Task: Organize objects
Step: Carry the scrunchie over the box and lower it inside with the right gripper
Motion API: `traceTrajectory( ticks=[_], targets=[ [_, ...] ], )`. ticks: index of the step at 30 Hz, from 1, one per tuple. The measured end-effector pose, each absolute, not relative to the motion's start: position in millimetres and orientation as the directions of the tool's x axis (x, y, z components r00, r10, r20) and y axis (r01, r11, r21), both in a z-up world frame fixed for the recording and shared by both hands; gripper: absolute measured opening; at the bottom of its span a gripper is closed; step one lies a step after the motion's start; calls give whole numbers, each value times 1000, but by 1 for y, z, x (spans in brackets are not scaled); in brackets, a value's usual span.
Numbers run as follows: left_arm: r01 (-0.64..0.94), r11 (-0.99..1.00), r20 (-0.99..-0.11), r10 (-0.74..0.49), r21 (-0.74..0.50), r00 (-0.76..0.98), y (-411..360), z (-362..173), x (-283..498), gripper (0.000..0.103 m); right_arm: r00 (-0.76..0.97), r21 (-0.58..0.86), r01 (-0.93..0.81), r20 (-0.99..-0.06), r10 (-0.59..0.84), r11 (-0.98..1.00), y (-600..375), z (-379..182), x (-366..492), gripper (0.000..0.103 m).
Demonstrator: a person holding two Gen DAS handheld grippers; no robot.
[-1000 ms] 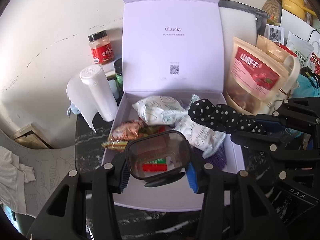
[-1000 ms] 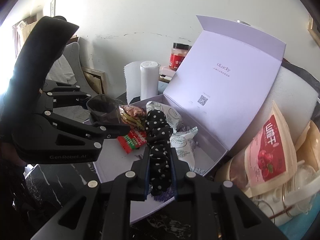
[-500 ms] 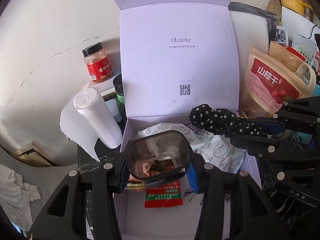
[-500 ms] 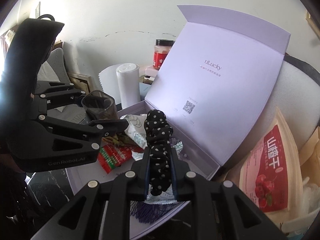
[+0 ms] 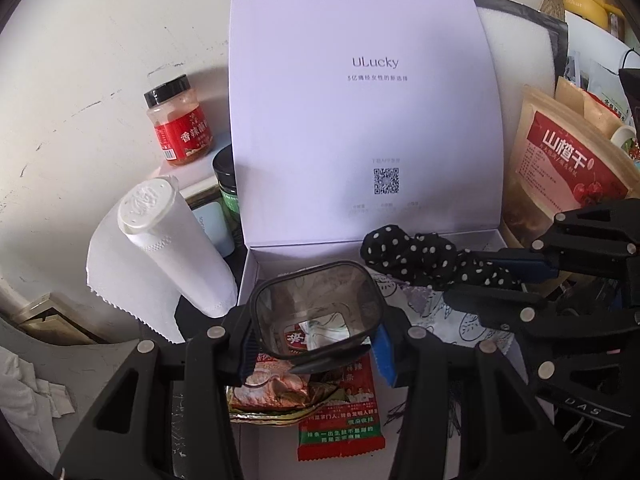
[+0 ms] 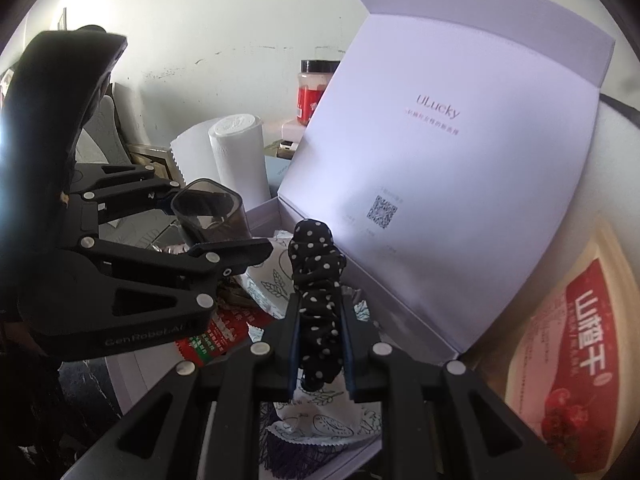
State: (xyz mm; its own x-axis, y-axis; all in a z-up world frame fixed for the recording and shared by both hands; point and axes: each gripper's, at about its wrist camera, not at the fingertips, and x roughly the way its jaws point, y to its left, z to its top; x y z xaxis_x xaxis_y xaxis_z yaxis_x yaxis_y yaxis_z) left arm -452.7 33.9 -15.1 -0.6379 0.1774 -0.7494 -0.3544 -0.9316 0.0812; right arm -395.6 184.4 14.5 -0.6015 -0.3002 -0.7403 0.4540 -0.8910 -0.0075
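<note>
The biggest worry is the lavender ULucky gift box (image 5: 362,128): its tall lid stands upright across the centre of both views, and both grippers hover close in front of it, so a careless push toward the back could knock the lid or shove the whole box into the brown hawthorn-snack pouch (image 5: 568,160) leaning at the right edge. Next, the two tools crowd each other over the tray; a collision could shake either load loose. The left gripper (image 5: 316,350) is pressed against the sides of a smoky translucent plastic cup (image 5: 316,312), low centre of its view; those walls look slick, so I judge it could slip or tip. The right gripper (image 6: 320,344) pinches a black polka-dot scrunchie (image 6: 318,280), whose soft free end sticks out beyond the fingers and might snag. Inside the box tray lie white printed snack packets (image 6: 320,424), a red-and-green spicy-strip packet (image 5: 340,428) and a foil snack pack (image 5: 272,392); the cup itself looks empty. At the left, outside the box, stand a paper towel roll (image 5: 176,248) and a red-labelled seasoning jar (image 5: 178,120).
</note>
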Motion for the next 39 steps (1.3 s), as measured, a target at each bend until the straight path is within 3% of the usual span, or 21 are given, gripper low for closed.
traceTrajectory(
  ticks=[16, 21, 39],
  targets=[
    [-400, -913, -811, 172, 84, -560, 42, -50, -443, 46, -586, -33, 485, -754, -297, -874, 179, 0, -390, 19],
    [-385, -922, -840, 184, 33, -511, 33, -64, -443, 46, -570, -35, 516, -760, -313, -856, 176, -3, -384, 19],
    [-366, -930, -841, 173, 33, -513, 29, -73, -435, 51, -527, -45, 525, -801, -284, -850, 165, -19, -379, 19]
  ],
)
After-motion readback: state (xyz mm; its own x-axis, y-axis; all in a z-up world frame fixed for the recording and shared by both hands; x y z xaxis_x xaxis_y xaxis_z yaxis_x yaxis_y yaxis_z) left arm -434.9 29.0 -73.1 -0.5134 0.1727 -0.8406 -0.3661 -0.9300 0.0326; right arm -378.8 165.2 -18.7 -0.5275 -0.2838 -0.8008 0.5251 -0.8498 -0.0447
